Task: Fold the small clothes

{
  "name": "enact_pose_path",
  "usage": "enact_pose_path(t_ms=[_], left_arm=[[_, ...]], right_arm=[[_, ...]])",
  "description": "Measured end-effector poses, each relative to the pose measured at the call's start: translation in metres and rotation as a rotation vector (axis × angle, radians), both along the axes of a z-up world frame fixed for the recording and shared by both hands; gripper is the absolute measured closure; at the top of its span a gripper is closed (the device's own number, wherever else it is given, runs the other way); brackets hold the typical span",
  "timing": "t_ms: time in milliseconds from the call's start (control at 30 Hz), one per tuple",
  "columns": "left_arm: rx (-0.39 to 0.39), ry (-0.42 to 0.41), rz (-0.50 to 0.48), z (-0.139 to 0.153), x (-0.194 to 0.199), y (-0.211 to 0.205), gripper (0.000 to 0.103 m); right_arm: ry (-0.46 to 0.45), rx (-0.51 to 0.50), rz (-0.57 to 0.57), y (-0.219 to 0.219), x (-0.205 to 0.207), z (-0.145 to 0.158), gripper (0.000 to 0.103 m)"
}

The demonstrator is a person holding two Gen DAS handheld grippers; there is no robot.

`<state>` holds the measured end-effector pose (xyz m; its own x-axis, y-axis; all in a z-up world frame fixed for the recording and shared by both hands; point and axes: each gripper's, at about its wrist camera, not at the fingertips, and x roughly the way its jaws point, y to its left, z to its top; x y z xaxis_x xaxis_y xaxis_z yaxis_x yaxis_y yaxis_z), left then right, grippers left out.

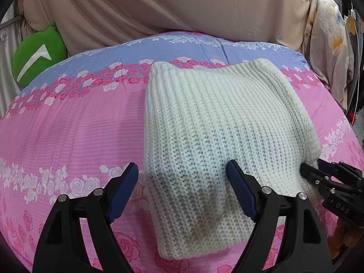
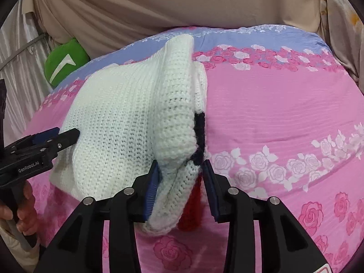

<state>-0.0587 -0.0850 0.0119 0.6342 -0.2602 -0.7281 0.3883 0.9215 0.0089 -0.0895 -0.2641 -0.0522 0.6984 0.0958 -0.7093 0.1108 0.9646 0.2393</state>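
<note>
A white knitted sweater lies folded on the pink floral bed cover. My left gripper is open, its fingers straddling the sweater's near left corner just above it. My right gripper is closed on the sweater's right edge, where the layers bunch and a black and red patch shows. The right gripper also shows at the right edge of the left wrist view. The left gripper shows at the left of the right wrist view, beside the sweater.
A green cushion sits at the bed's far left. A beige sheet hangs behind the bed. Floral fabric hangs at the far right. The bed cover extends to the right of the sweater.
</note>
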Motion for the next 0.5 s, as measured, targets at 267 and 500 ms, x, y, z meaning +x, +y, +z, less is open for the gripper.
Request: enact_pose_path(t_ms=[267, 500], left_arm=[[-0.107, 0.006, 0.0, 0.015, 0.004, 0.015, 0.01], [-0.275, 0.148, 0.04, 0.006, 0.05, 0.037, 0.007]], right_arm=[[-0.074, 0.109, -0.032, -0.022, -0.002, 0.022, 0.042], [-0.012, 0.35, -0.005, -0.046, 0.035, -0.008, 0.04]])
